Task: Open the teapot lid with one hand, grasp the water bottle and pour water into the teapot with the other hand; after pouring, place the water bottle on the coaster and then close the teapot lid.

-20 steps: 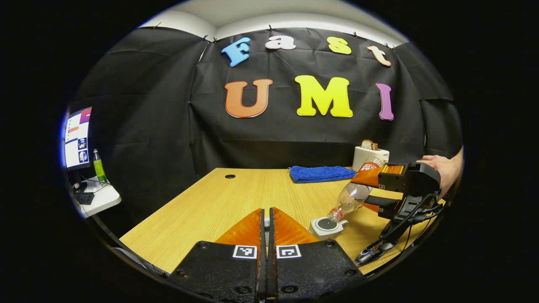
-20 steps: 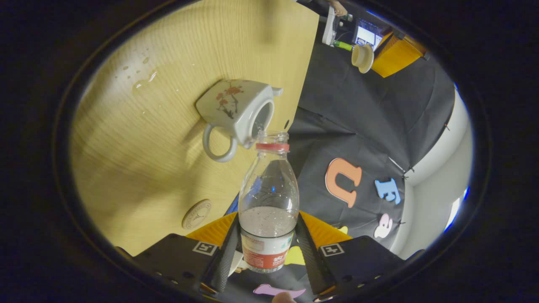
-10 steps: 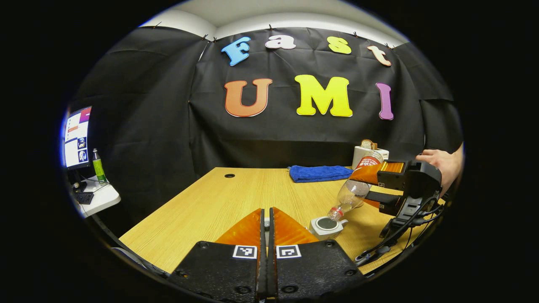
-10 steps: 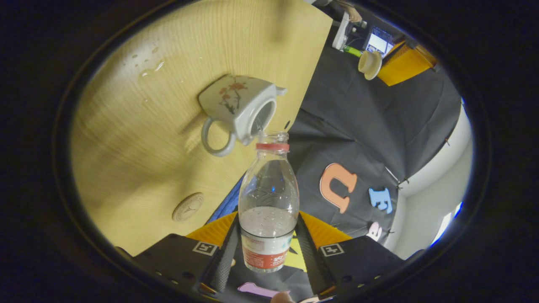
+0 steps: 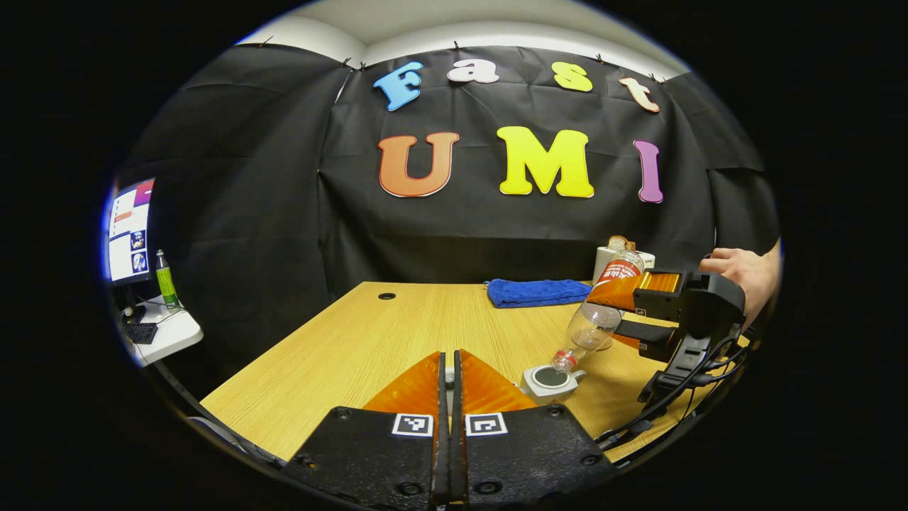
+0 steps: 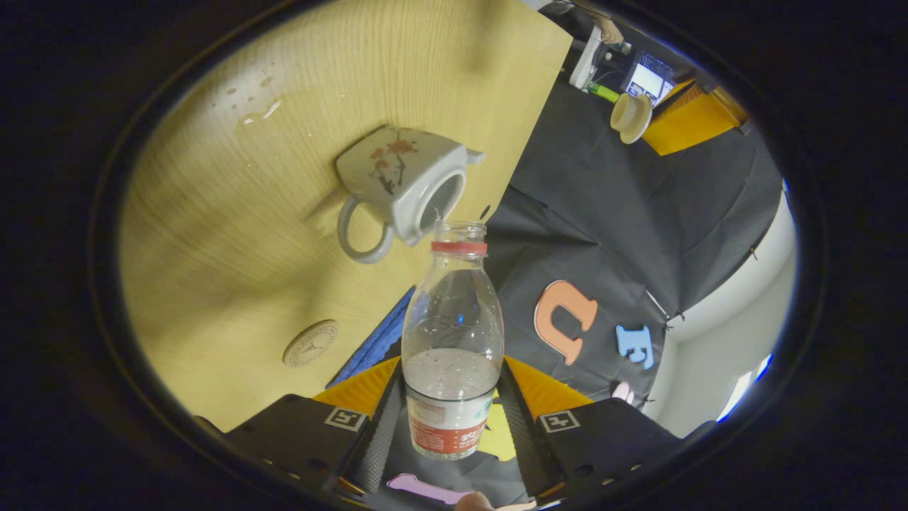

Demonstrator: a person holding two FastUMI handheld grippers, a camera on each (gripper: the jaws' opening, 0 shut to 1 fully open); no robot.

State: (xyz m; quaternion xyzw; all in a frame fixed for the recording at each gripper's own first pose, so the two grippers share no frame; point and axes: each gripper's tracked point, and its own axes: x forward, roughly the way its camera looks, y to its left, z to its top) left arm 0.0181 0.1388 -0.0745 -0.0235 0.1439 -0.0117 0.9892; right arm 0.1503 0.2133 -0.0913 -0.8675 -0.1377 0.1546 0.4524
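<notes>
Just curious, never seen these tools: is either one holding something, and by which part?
The right hand-held gripper clamps the water bottle at its labelled lower body. The left hand-held gripper grips the teapot lid.

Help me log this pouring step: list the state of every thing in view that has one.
teapot: lid off, upright on the table.
water bottle: uncapped, tilted, mouth at the teapot's opening.
lid: off the pot, held in the left gripper.
coaster: bare.
right gripper: shut on the water bottle.
left gripper: fingers nearly together.
</notes>
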